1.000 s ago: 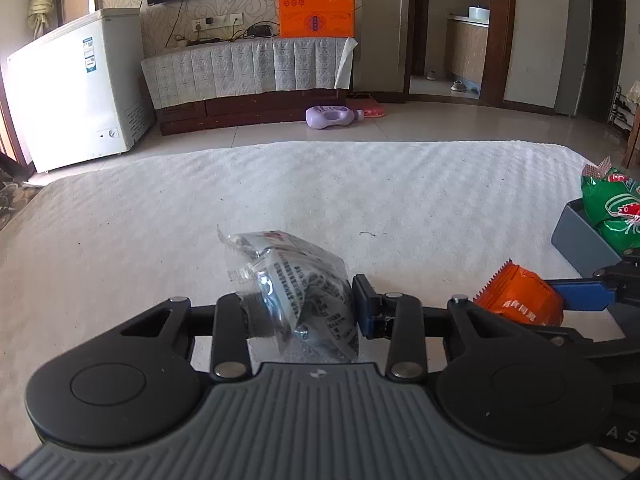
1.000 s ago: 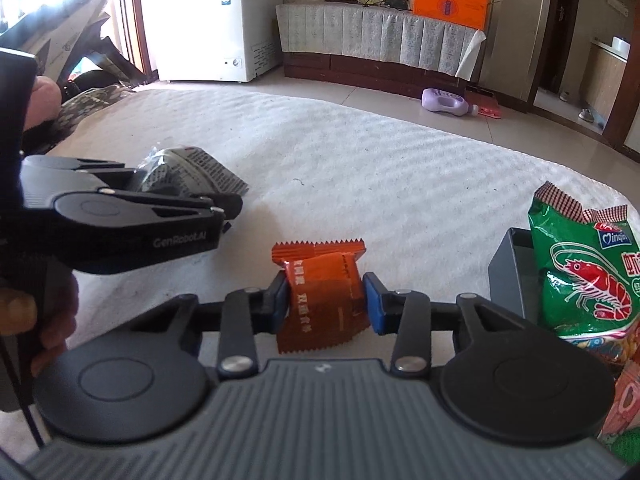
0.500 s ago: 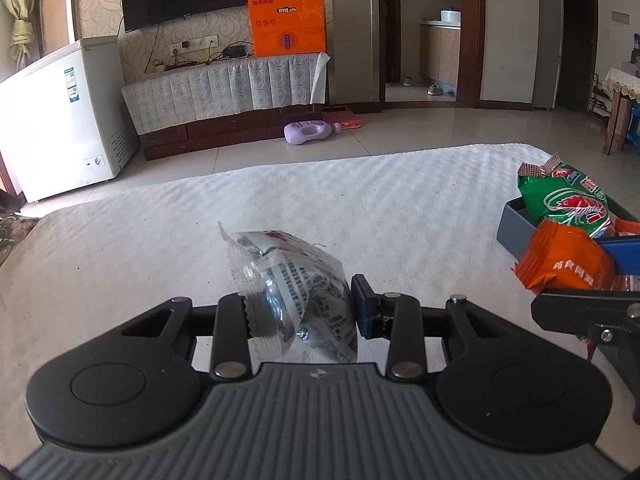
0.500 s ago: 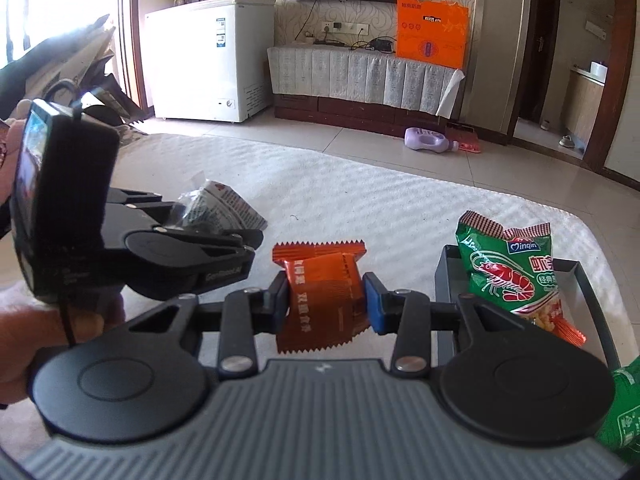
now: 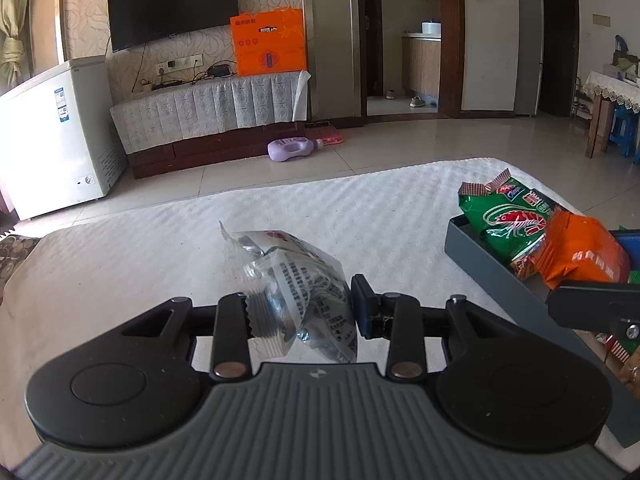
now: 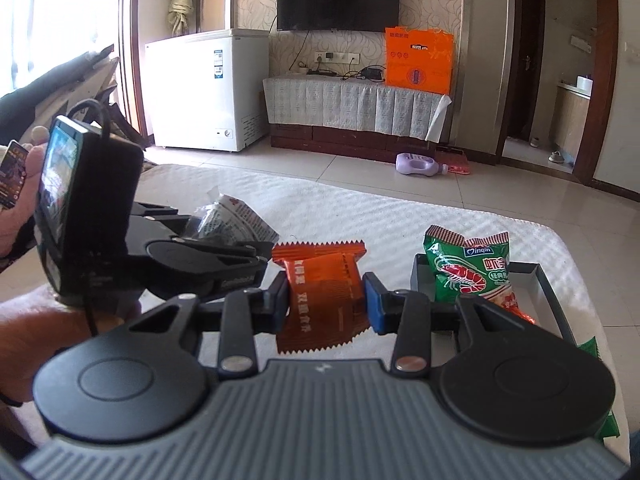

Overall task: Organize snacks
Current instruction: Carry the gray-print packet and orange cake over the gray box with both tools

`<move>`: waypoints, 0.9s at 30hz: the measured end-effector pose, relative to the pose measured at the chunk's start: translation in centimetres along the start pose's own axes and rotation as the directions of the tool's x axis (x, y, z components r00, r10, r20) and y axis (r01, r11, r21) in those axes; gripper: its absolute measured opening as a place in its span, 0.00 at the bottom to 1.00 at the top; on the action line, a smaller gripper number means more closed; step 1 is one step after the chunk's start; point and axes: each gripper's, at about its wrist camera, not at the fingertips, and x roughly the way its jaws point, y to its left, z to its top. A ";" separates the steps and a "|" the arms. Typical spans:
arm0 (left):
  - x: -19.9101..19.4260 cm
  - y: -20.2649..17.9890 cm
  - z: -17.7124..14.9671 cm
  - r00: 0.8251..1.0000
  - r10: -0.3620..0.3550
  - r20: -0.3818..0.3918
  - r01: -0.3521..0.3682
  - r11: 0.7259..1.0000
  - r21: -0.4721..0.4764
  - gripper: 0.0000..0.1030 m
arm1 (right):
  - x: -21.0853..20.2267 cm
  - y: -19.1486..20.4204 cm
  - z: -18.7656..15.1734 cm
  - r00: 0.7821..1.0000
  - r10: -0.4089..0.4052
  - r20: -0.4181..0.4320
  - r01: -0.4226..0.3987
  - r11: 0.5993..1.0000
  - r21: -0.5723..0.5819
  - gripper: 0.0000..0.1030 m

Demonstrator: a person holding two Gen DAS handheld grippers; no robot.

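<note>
carrying two snacks toward the tray: the left gripper [image 5: 302,312] has its fingers clamped on a clear packet [image 5: 296,280], the right gripper [image 6: 326,298] on an orange packet [image 6: 322,300], both above the white counter [image 5: 160,256]. best to bring each over the tray [image 6: 556,300] before letting go, clear of the green bag [image 6: 472,272]. only the right view shows the hand [image 6: 28,332] on the left gripper.
</note>
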 end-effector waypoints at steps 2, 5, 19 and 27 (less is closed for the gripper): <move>-0.4 -0.6 0.1 1.000 -0.008 0.004 0.008 1.000 0.005 0.39 | -0.7 -0.3 -0.2 1.000 -0.002 0.008 0.002 1.000 0.006 0.41; -0.9 -1.6 0.3 1.000 -0.019 0.014 0.019 1.000 0.016 0.39 | -1.8 -0.7 -0.5 1.000 -0.009 0.021 0.009 1.000 0.013 0.41; -1.3 -7.8 1.8 0.994 -0.104 0.043 0.102 0.994 0.048 0.39 | -4.9 -4.5 -1.8 0.997 -0.072 0.033 0.071 0.996 0.053 0.41; -0.5 -11.1 2.1 0.989 -0.144 0.040 0.142 0.988 0.056 0.39 | -5.7 -6.2 -2.6 0.995 -0.100 0.023 0.099 0.993 0.070 0.41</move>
